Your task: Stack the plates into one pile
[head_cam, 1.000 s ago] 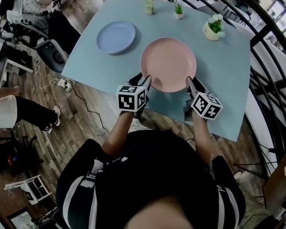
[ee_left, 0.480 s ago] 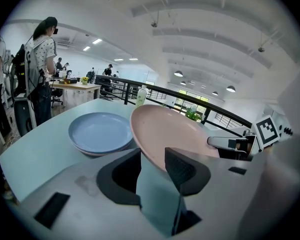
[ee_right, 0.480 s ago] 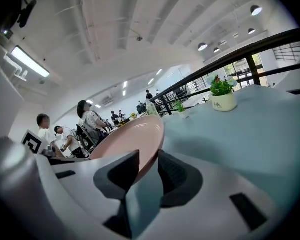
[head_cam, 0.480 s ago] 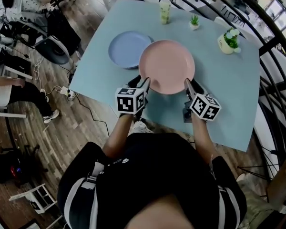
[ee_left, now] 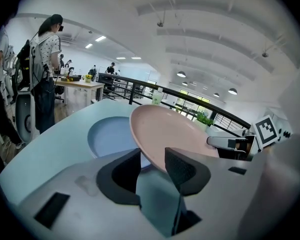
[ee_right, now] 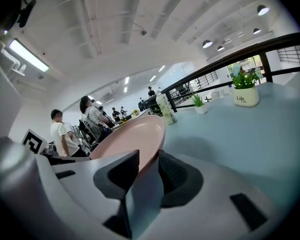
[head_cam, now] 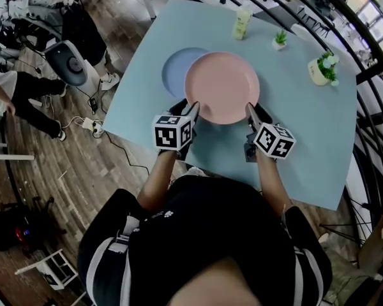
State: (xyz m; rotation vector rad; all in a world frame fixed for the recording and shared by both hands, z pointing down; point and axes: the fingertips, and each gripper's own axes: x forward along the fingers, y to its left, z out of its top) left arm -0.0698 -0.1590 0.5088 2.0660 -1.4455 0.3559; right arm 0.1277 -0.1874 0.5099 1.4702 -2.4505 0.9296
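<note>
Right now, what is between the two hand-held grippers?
The round pink plate: the left hand-held gripper and right hand-held gripper each clamp its rim, as the head view shows.

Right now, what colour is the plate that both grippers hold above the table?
Pale pink. The pink plate shows best in the head view.

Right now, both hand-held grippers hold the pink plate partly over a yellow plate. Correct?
No: the head view shows the lower plate is blue. The left hand-held gripper and right hand-held gripper do hold the pink plate partly over it.
</note>
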